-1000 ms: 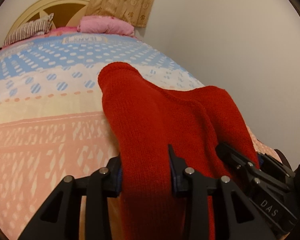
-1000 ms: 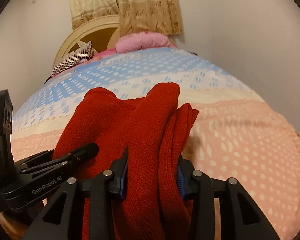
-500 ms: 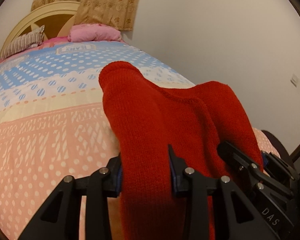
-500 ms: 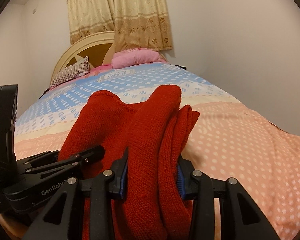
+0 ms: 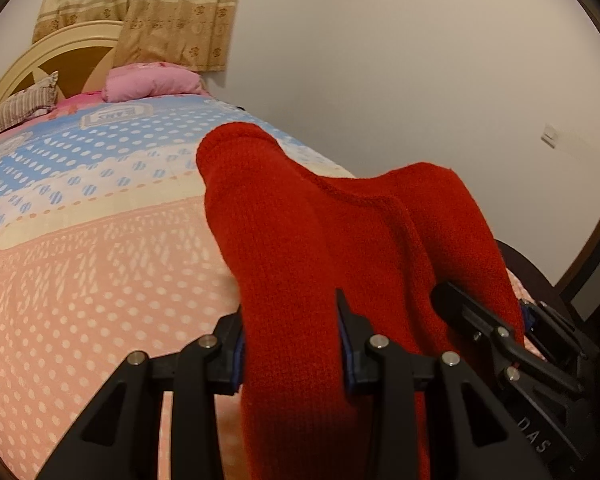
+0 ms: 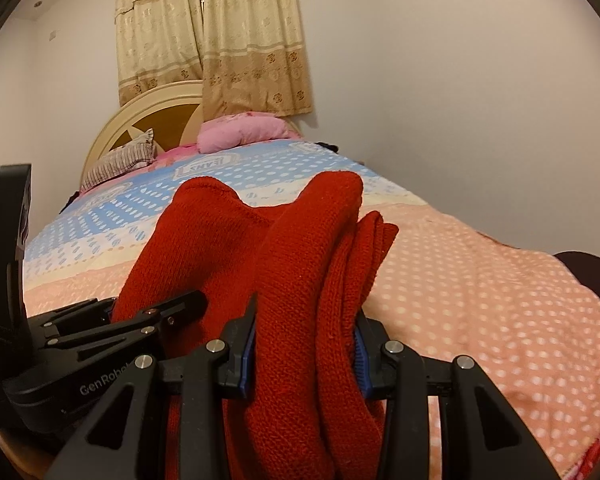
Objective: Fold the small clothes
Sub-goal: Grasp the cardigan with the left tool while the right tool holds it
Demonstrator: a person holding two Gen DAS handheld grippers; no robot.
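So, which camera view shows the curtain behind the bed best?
The right wrist view shows it best: the curtain hangs near the middle of the picture, both panels visible from the frilled top down to the headboard. The left wrist view shows only its lower part, cut off at the upper edge.

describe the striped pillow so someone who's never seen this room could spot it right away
Start at the bed with its dotted cover, and follow it to the arched cream headboard under the curtains. The striped pillow leans against the headboard's left side. Its thin dark and pale stripes set it apart from the plain pink pillow to its right.
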